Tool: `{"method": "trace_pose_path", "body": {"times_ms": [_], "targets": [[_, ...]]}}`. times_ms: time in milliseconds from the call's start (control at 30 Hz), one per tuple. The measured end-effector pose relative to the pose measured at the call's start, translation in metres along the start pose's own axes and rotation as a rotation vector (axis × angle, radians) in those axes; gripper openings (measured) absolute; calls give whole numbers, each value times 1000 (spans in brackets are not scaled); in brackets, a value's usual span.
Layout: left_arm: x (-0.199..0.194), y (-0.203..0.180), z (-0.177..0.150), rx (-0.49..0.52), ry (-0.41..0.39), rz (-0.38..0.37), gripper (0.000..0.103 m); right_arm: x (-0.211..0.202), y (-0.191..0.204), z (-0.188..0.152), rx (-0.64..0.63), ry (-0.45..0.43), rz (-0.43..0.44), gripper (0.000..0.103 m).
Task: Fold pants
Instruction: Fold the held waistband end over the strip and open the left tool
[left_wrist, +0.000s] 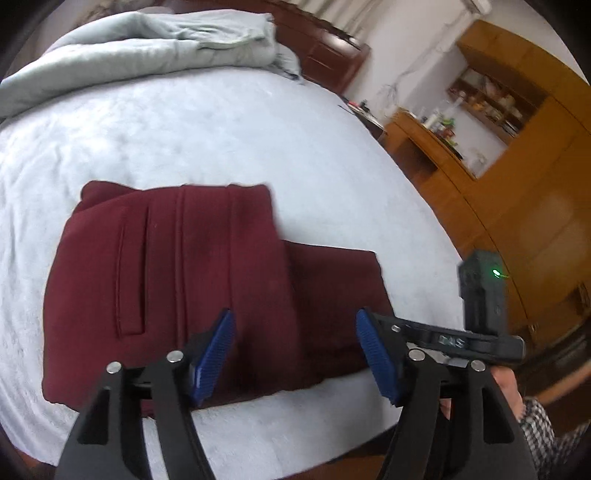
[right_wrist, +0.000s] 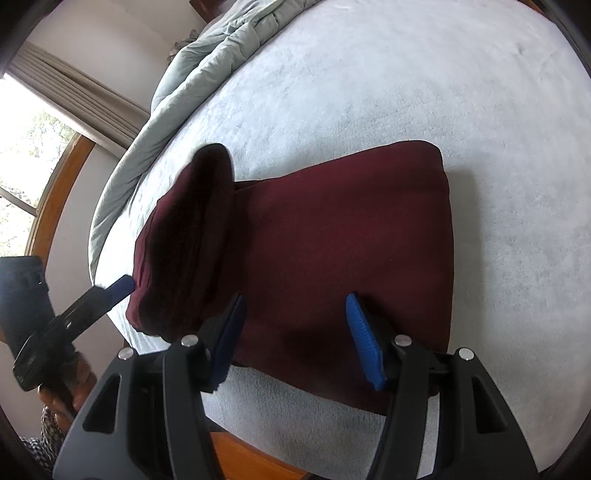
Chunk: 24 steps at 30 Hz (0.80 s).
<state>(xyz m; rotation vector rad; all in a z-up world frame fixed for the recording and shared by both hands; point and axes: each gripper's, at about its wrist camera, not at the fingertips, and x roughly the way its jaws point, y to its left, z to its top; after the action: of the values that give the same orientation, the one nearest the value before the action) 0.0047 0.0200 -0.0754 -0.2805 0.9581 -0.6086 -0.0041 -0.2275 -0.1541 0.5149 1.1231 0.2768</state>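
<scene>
On the wide bed (left_wrist: 221, 122), which is covered with a pale fleecy sheet, the dark red pants (left_wrist: 177, 280) lie near the front edge, already folded into a thick packet. A narrower lower layer comes out from under the upper fold on one side. At the far end of the bed a grey-green duvet (left_wrist: 147, 40) is pushed into a heap, and a wooden cabinet (left_wrist: 517, 155) with shelves stands beside the bed.

The left gripper (left_wrist: 295, 350) hovers over the near edge of the pants with its jaws spread apart and nothing between the blue pads. The right gripper (right_wrist: 295, 339) is over the lower layer, its jaws also released and empty.

In my judgement the folding is almost finished, and one more fold or a final tidying remains. To do it well, each gripper should bite the whole thickness of the loose layer near a corner, both should lift together at the same height, and the fabric should be laid down so that the edges meet the upper fold. The cloth looks thick and soft, so a shallow bite could slip off.

On the body of the other gripper, seen from the left wrist, there is a small marking, but it is too blurred to read. No brand label is visible on the pants.
</scene>
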Motion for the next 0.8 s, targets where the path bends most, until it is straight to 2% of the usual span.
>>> {"method": "trace_pose_path", "body": {"times_ms": [233,400,500,567,600,667,733,800], "targets": [[29,12,-11,4,104,-1,67,2,-2,0,-7,6,0,57],[18,18,-4,-28,101,-28,66,2,2,5,-5,17,-10,58],[-7,28,4,-39,48,40,69,-2,9,6,-12,11,-8,63],[-21,43,10,-68,35,150,73,-8,19,7,-26,1,10,68],[-27,53,11,-85,33,203,74,-9,27,8,-35,2,20,73],[-30,71,12,-121,42,291,76,-8,37,10,-43,10,37,76],[-28,87,11,-155,78,347,76,-2,50,12,-41,36,76,84],[-26,104,9,-199,96,353,76,8,62,15,-30,75,129,86]]}}
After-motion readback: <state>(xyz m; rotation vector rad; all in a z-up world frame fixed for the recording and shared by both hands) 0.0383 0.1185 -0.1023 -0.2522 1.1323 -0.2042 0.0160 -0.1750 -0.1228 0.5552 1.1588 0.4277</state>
